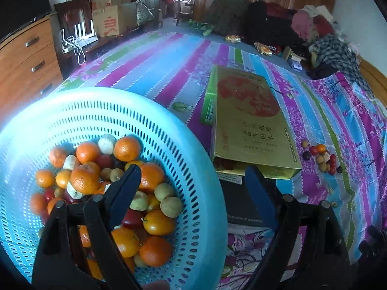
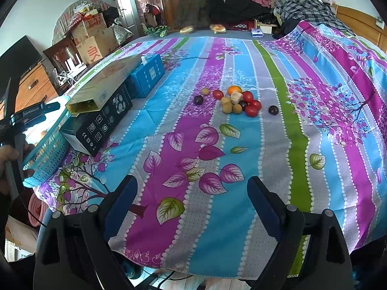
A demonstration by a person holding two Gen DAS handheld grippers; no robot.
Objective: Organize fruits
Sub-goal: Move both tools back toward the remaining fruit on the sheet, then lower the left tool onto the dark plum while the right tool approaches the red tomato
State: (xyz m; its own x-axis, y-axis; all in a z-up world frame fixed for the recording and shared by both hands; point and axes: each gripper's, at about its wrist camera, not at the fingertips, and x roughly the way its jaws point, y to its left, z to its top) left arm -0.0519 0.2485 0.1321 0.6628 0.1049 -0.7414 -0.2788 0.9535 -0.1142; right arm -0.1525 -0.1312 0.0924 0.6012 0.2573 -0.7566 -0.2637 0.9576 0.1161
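Beside blue basket (image 1: 203, 188), gold box (image 1: 251, 120) (Chinese print, unreadable), left gripper (image 1: 193, 186) wide, right gripper (image 2: 192, 193) wide.

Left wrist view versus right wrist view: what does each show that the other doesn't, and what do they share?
Only the left wrist view looks into the blue basket, showing its oranges, small brown fruits and red ones, with the open left hand-held gripper above its rim.

Only the right wrist view shows the blue box behind the stacked boxes, the basket's outer wall, and the open right hand-held gripper over bare bedspread.

Both show the gold box, the loose fruit pile on the striped bedspread, and the cluttered room.
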